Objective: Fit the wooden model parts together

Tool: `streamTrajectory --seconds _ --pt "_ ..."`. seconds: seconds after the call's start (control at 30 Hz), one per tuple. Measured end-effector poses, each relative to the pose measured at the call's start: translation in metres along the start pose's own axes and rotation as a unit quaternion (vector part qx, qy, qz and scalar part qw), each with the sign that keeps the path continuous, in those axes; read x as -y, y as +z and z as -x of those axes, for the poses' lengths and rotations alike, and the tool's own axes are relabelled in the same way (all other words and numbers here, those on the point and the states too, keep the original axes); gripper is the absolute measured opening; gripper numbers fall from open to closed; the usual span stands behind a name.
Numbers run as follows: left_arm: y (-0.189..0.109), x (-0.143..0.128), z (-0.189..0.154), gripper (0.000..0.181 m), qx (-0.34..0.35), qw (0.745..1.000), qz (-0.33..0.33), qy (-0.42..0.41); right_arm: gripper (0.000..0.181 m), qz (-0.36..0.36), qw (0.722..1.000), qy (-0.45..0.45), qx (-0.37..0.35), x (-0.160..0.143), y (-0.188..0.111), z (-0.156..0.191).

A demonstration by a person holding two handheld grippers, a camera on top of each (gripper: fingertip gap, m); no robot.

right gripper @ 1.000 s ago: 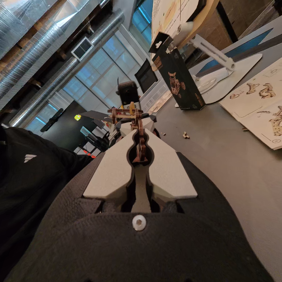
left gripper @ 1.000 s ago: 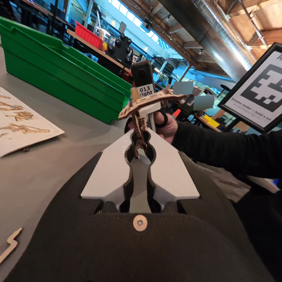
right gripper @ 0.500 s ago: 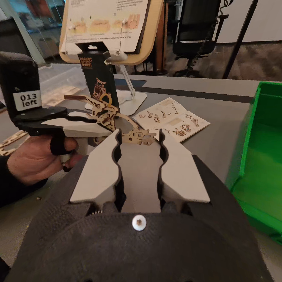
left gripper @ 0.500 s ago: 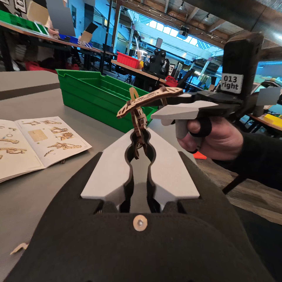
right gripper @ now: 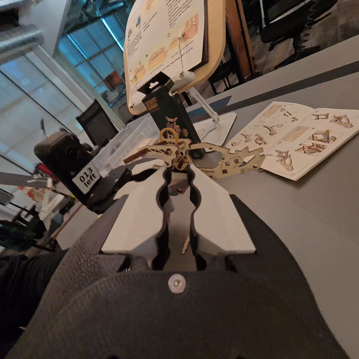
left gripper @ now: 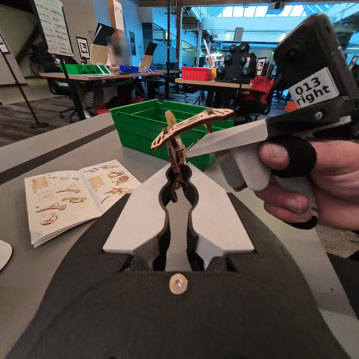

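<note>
The wooden model (left gripper: 186,124) is a flat laser-cut frame on a short stem, with a yellowish rubber band loop (left gripper: 170,118) at its top. My left gripper (left gripper: 177,169) is shut on the stem and holds the model above the grey table (left gripper: 58,147). My right gripper (left gripper: 187,154), in a person's hand, comes in from the right with its tips at the stem. In the right wrist view the model (right gripper: 229,161) lies broadside across my right gripper (right gripper: 178,170), whose jaws stand partly closed around the model's middle joint. The left gripper's black body (right gripper: 108,180) is at the left.
A green bin (left gripper: 147,124) stands behind the model. An open instruction booklet (left gripper: 64,196) lies on the table and also shows in the right wrist view (right gripper: 303,136). A black kit box (right gripper: 171,120) leans on a wooden book stand (right gripper: 213,48). A small wooden piece (right gripper: 186,244) lies below.
The right gripper let go of the model, swung round to its side, and its wide-open jaws have now narrowed around the middle joint. The left gripper kept its hold and turned left.
</note>
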State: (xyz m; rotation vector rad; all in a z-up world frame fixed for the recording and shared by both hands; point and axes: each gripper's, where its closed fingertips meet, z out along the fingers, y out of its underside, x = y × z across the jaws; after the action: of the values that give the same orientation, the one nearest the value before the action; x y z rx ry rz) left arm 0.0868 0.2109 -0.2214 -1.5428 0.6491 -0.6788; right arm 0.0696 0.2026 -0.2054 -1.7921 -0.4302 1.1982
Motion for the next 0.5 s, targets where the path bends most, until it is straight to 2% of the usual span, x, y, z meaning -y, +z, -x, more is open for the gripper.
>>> streamTrajectory --seconds 0.1,0.5 --pt "0.001 -0.004 0.003 0.005 0.018 1.0 0.012 0.013 0.006 -0.023 0.999 0.046 0.003 0.002 -0.001 -0.006" --pt "0.001 -0.012 0.012 0.005 0.081 0.991 0.052 0.095 0.005 -0.046 0.992 0.116 0.0 -0.003 0.003 -0.014"
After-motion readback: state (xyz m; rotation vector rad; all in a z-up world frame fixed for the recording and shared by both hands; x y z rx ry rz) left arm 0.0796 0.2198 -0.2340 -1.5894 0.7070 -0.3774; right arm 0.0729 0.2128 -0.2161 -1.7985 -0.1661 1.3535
